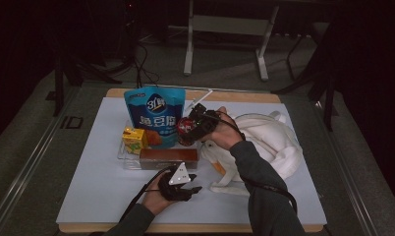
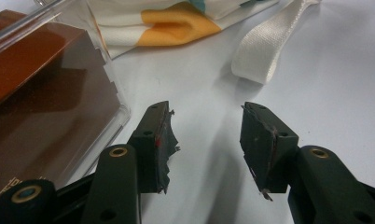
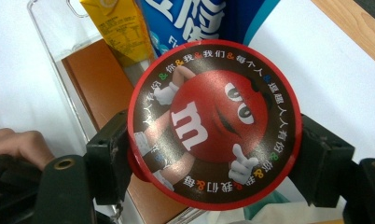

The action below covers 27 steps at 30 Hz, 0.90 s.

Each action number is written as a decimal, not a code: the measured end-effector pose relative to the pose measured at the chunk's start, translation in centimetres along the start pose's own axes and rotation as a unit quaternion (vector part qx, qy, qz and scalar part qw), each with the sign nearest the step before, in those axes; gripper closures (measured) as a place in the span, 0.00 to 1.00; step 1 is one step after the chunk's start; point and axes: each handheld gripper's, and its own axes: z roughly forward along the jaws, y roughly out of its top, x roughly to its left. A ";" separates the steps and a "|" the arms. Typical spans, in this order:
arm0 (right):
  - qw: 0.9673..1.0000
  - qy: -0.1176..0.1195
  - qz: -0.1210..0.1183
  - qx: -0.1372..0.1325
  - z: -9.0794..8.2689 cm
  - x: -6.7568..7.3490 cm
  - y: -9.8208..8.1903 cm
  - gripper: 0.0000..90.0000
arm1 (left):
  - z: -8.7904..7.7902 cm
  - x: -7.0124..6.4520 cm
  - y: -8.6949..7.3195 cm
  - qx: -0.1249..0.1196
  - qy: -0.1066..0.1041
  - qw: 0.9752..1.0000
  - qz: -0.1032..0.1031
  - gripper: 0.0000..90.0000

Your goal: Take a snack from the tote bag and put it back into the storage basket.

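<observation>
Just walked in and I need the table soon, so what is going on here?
A person is working with a two-jaw gripper in each hand. The right gripper is shut on a round red candy tub with a cartoon lid, held above a clear plastic tray. The tray holds a blue snack pouch, a small yellow drink carton and a brown box. The left gripper rests open on the white tabletop beside the tray. A cream cloth bag lies to the right.
</observation>
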 end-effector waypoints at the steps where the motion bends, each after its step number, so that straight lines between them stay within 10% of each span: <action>1: 1.000 -0.001 0.000 0.001 0.1 0.0 0.0 0.28 | 0.0 0.0 0.0 0.000 0.000 1.000 0.000 0.59; 27: 1.000 -0.010 0.007 0.003 1.2 -0.8 -0.5 0.28 | 0.0 0.0 0.0 0.001 0.000 1.000 0.001 0.59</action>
